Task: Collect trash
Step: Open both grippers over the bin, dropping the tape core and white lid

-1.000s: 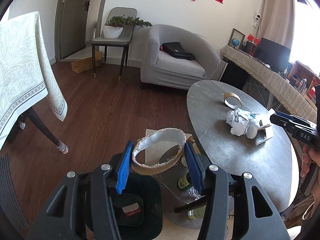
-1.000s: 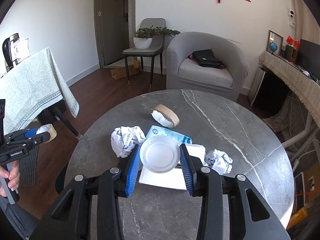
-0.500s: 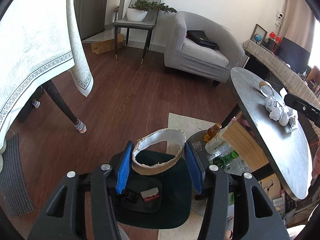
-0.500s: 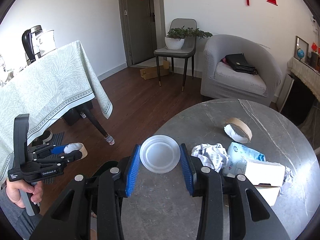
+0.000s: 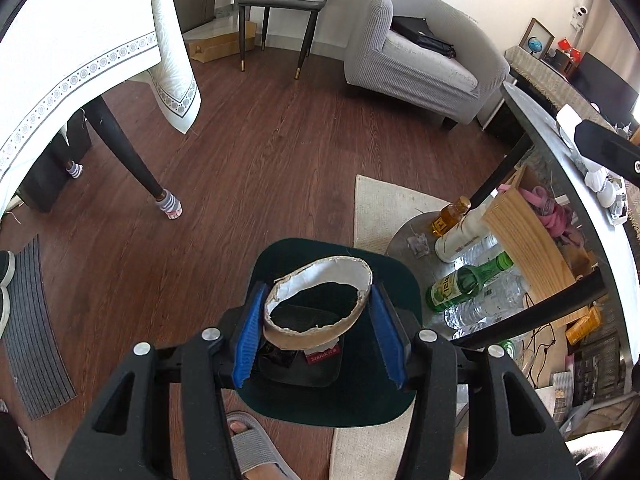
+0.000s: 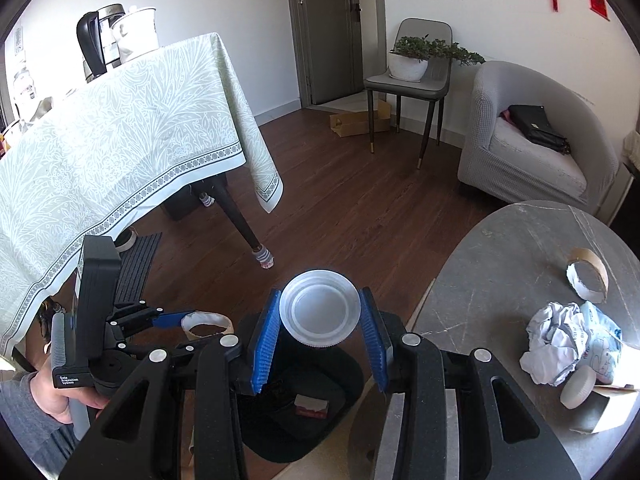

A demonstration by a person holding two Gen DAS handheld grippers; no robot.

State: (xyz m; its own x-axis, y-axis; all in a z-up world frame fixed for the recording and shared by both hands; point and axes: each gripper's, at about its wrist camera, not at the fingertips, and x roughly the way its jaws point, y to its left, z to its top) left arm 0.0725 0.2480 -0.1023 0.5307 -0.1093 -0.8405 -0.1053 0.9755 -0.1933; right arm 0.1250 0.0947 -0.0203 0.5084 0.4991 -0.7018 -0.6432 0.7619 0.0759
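Left tongs [image 5: 320, 336] pinching a cardboard tape ring [image 5: 320, 308], directly above a dark green bin [image 5: 400, 284] on the floor. Right tongs [image 6: 320, 336] clamped on a clear plastic lid [image 6: 319, 312], over the same bin. On the table [image 6: 500, 264]: crumpled paper [image 6: 554, 344], another tape ring [image 6: 588, 276].

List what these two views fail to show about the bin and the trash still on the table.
- Bin floor, both views: the tape ring, the cup and the jaws cover most of it.
- Red card, left view: print too small.
- Box, right view: cut by the edge.
- Table, left view: edge-on, trash unclear.
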